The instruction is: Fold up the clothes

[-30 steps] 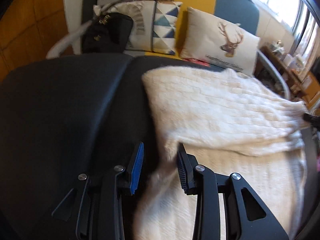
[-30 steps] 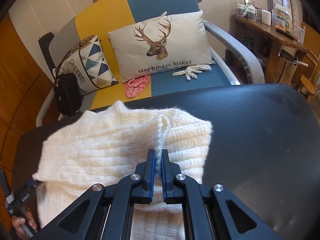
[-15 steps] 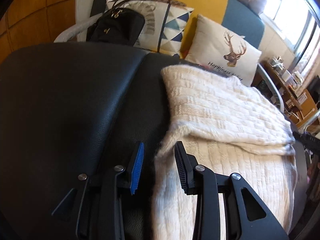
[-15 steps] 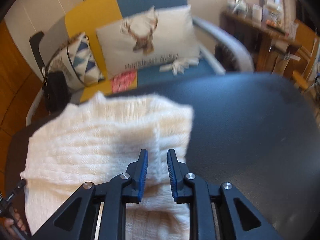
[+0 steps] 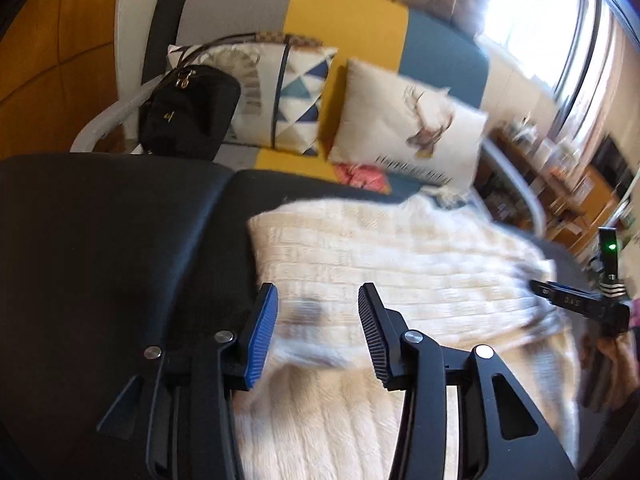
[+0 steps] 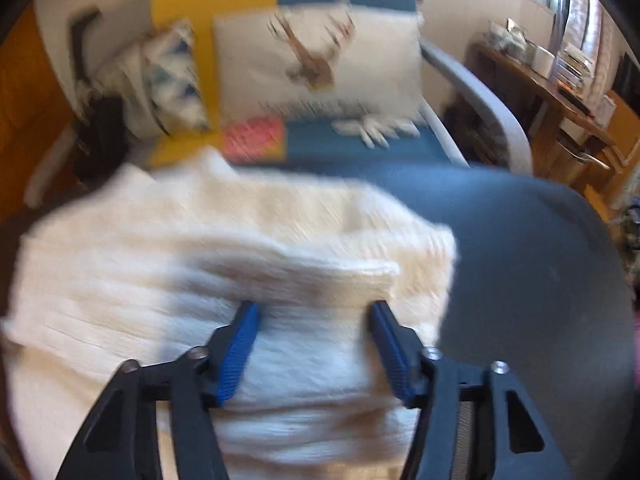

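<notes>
One fluffy white sweater [image 5: 400, 264] is lying folded over itself on the black table [image 5: 100, 240], stretching sideways, while both tongs, left [image 5: 318, 332] and right [image 6: 314, 344], are hanging wide open above it.

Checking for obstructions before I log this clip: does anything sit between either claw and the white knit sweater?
Nothing visible does. The left claw and right claw both stand open directly over the sweater, which lies alone on the black surface. The cushions sit behind, on the sofa.
</notes>
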`<state>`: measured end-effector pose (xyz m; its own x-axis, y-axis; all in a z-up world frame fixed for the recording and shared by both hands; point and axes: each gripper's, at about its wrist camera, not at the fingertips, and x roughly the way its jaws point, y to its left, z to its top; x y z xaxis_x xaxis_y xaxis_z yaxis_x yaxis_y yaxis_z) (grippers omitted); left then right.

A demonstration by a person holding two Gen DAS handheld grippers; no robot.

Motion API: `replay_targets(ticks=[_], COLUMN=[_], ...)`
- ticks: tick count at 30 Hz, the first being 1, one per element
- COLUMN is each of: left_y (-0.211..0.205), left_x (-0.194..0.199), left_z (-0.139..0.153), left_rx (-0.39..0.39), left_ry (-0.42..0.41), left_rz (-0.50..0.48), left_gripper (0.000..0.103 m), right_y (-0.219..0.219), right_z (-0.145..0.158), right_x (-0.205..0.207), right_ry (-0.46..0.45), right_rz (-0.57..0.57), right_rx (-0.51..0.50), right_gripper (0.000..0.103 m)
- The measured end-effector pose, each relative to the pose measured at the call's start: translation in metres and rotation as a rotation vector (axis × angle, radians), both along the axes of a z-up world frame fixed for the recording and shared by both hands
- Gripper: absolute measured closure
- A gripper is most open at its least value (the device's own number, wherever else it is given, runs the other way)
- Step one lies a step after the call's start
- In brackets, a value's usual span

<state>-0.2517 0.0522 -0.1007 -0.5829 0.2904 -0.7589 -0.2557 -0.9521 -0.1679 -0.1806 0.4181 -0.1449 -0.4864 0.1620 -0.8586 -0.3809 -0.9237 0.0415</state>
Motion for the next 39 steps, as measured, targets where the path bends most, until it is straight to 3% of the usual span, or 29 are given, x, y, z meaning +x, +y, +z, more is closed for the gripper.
replay_targets(ticks=[2,4,10,14,17,19,21,24,29,32,33,35,39], left_y=[0.004,-0.002,-0.001,0.017,0.031,0.032,0.027,0.010,-0.006,-0.001,0.003,0.011,-0.011], left_x=[-0.007,-0.006,-0.014,-0.044,-0.068,-0.073,-0.069,-0.067,-0.024,0.007,0.012,0.008,0.011], left_z=[-0.009,-0.010,0.013,0.009,-0.018,-0.040,-0.044,-0.035,-0.003,-0.008,-0.015,-0.045,-0.038], left_rx=[-0.037,-0.021,0.025,-0.007,-0.160,-0.210,-0.246,-0.163,-0.098,-0.137,-0.180,-0.311,-0.208], left_ry=[-0.022,-0.026,0.050,0.034,-0.050,-0.062,-0.011,-0.036,0.077,0.100,0.100,0.023,-0.013], left_rz=[0.002,0.008,0.003,0.007,0.035,0.016,0.032,0.078,0.053,-0.010,-0.021,-0.028,0.038], left_gripper=[0.058,0.058,0.058,0.058,0.058,0.055,0.032,0.035,0.036,0.036,0.036,0.035,0.034], right_y=[0.008,0.014,0.008,-0.011,-0.005,-0.001,-0.002,-0.002,0.003,0.006,0.007,0.009,0.037], right_z=[0.003,0.008,0.040,0.027,0.001,-0.004,-0.005,-0.005,-0.006,-0.006,-0.007,-0.007,0.011], right_x=[0.006,0.012,0.006,-0.026,-0.033,-0.025,-0.022,-0.014,0.008,0.021,0.025,0.034,0.066], right_ry=[0.023,0.025,0.104,0.023,-0.068,-0.048,-0.043,-0.041,-0.043,-0.045,-0.045,-0.046,0.094], right_rz=[-0.011,-0.018,0.032,0.102,0.052,0.031,0.045,0.054,0.039,0.031,0.028,0.022,-0.097], right_rx=[-0.037,-0.058,-0.081,-0.066,-0.019,-0.013,0.007,0.014,-0.012,-0.028,-0.033,-0.043,-0.236], right_gripper=[0.052,0.052,0.047,0.046,0.048,0.048,0.048,0.048,0.048,0.047,0.047,0.044,0.044])
